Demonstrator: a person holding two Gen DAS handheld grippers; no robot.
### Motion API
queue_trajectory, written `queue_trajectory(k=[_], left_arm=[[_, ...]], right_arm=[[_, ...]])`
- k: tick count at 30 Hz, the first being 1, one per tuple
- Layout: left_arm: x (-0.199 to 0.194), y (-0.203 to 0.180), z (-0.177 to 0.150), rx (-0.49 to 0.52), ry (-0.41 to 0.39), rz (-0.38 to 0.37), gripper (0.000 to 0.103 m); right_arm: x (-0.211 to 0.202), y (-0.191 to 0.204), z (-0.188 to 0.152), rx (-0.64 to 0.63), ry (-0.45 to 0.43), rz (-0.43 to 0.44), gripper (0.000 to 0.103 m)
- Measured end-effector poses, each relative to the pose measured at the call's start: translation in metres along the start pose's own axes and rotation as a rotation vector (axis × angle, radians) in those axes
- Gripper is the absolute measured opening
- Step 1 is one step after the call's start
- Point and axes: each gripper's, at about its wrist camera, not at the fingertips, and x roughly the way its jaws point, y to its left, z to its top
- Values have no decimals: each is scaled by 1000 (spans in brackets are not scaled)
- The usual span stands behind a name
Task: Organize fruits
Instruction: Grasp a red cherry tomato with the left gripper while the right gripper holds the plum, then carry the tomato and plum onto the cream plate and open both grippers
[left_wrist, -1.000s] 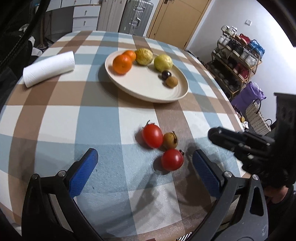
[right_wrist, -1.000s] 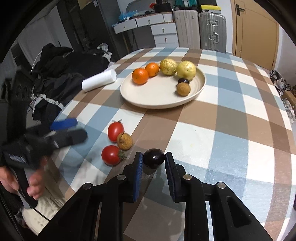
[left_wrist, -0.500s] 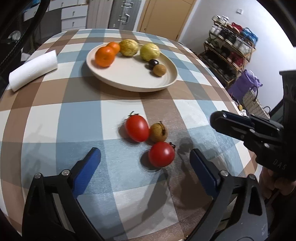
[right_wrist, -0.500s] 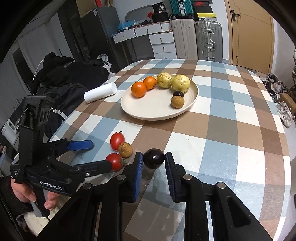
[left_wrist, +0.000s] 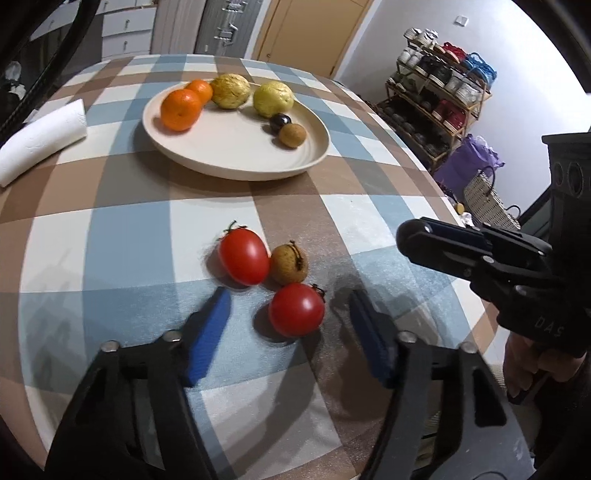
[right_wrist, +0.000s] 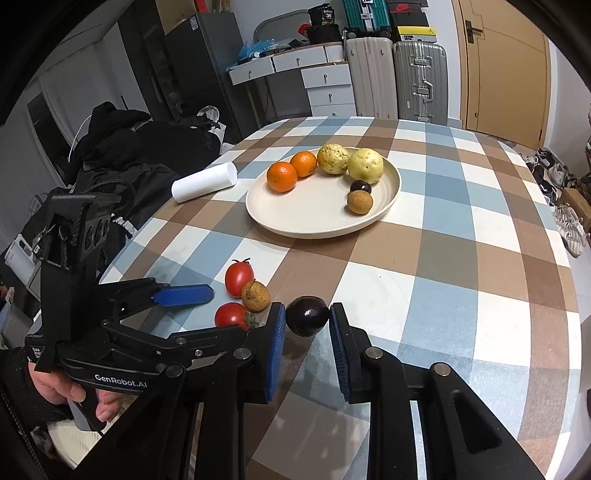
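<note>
Two red tomatoes and a brown longan lie together on the checked tablecloth. My left gripper hangs low over them. Its jaws are closing, with the near tomato between the blue pads, and a gap shows on both sides. The far tomato lies just beyond the left pad. My right gripper is shut on a dark purple fruit, held just above the cloth to the right of the cluster. A cream plate farther back holds two oranges, two yellow fruits, a dark fruit and a longan.
A white paper roll lies left of the plate near the table's edge. Dark clothing is piled beyond that edge. Suitcases and drawers stand behind the table. A shoe rack stands off its right side.
My left gripper's jaws have narrowed from wide apart to either side of the near tomato, and it has come lower and closer. The right gripper has stayed put with the dark fruit.
</note>
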Motion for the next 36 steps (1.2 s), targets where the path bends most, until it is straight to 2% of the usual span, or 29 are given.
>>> queue_trajectory(k=[1, 2, 4, 5, 12, 15, 20, 24, 32, 36], left_arm=[[0, -1, 0, 9, -3, 6, 54], [1, -1, 0, 11, 1, 3, 41], [2, -1, -1, 13, 12, -10, 29], [2, -1, -1, 9, 16, -19, 28], [-3, -4, -3, 18, 13, -32, 28], [-11, -6, -2, 27, -7, -42, 28], [-26, -3, 3, -4, -26, -103, 27], [-41, -1, 14, -6, -61, -107, 28], [-69, 4, 75, 29, -120, -102, 28], [-57, 10, 111, 30, -119, -93, 28]], right_arm=[[0, 0, 0, -1, -1, 0, 25], [0, 0, 0, -1, -1, 0, 25], [0, 0, 0, 1, -1, 0, 25], [0, 0, 0, 3, 0, 0, 25], [1, -3, -1, 11, 3, -3, 25], [0, -4, -1, 14, 0, -8, 25], [-1, -8, -1, 21, -8, -33, 25], [-1, -14, 1, 50, -10, -34, 25], [-11, -18, 14, 105, -67, -2, 25], [-14, -26, 31, 148, -102, 19, 25]])
